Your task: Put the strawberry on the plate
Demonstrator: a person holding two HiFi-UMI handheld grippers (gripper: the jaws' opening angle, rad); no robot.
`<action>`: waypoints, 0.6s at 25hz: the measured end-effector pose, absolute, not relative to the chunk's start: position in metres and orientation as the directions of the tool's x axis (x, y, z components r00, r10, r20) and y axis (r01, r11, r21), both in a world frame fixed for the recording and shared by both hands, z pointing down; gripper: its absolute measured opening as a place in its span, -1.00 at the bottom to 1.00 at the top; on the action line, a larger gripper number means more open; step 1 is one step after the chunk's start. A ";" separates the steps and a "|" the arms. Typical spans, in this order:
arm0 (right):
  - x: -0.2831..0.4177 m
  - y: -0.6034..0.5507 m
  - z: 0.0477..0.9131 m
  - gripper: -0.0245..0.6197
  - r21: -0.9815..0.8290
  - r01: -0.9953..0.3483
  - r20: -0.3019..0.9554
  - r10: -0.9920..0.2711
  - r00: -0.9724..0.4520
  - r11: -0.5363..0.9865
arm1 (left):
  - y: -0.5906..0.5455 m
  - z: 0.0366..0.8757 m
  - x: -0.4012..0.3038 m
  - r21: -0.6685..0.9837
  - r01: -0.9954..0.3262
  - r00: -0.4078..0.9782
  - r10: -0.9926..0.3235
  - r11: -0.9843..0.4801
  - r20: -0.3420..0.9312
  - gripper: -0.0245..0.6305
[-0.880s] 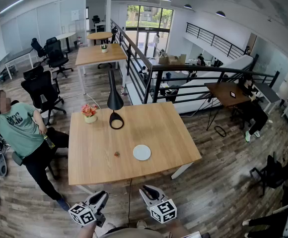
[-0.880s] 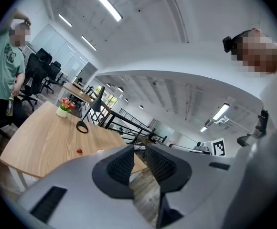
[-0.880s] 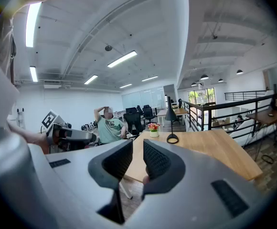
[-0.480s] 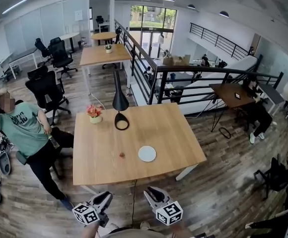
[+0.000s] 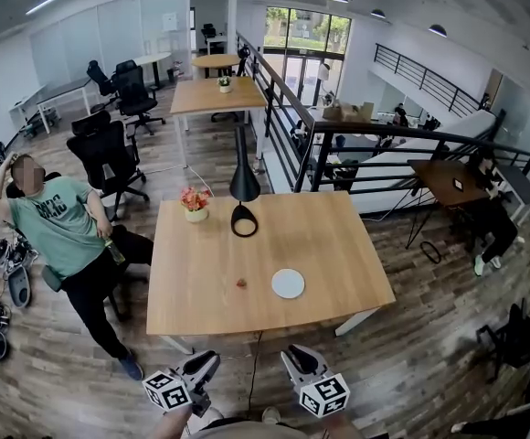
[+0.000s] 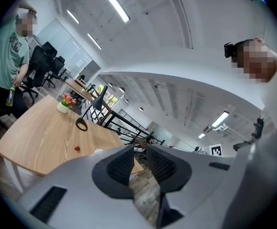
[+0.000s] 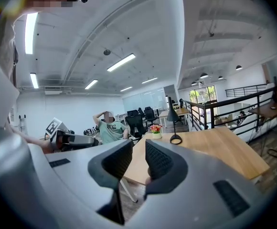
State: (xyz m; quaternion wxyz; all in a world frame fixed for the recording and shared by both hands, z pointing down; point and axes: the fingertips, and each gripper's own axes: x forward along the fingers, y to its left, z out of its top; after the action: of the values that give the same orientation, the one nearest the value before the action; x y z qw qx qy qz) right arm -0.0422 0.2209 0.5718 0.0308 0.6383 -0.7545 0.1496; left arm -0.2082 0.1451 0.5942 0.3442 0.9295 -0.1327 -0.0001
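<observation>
Strawberry (image 5: 241, 283) lying on counter (image 5: 338, 245), near plate (image 5: 288, 283), to its left and not touching. Left claw (image 5: 206, 364) held low off the near edge, pointing level toward counter, pads pressed together on nothing. Right claw (image 5: 297, 357) beside it, tipped slightly downward, likewise closed and empty. Both well short of strawberry

- The table (image 5: 201, 254), with the strawberry (image 5: 240, 283) and plate (image 5: 288, 283), now sits further right in the head view.
- The left gripper (image 5: 208, 362) and right gripper (image 5: 297, 355) have shifted right along the bottom edge too.
</observation>
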 end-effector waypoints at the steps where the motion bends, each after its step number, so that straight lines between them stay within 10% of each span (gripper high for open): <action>1: -0.042 0.220 0.572 -0.69 -0.187 -0.972 0.237 -0.954 -0.185 0.142 | 0.144 0.594 -0.208 0.642 -0.244 0.965 -0.249 -0.727 0.085 -0.73; 15: -0.013 0.213 0.580 -0.69 -0.236 -0.962 0.242 -0.950 -0.196 0.139 | 0.143 0.598 -0.194 0.643 -0.303 0.946 -0.301 -0.703 0.117 -0.73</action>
State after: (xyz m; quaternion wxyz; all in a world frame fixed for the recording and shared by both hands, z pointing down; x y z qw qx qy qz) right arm -0.0133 0.2129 0.5803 0.0167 0.6336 -0.7544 0.1707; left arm -0.1941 0.1426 0.5979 0.3487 0.9228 -0.1635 0.0018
